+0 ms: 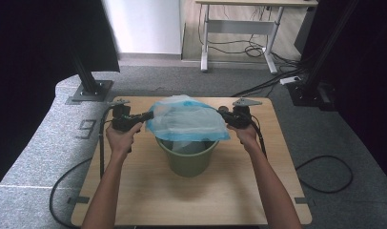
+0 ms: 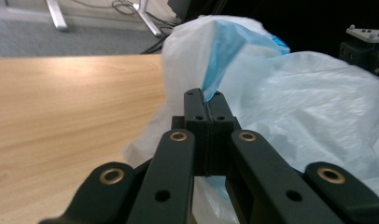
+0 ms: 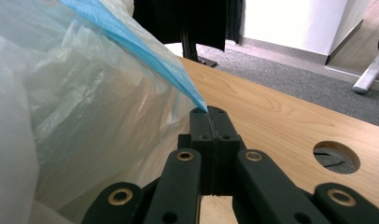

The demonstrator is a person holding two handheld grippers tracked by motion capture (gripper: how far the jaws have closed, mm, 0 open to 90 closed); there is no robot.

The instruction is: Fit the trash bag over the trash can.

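Bag, thin white plastic with a blue rim, hangs stretched above the green bucket at the middle of the tabletop. Left claw is pressed together on the bag's blue edge, and the right claw pinches the opposite edge. Bare wood lies open on both sides of the bucket and toward the near edge. A round hole sits in the tabletop beside the right claw.
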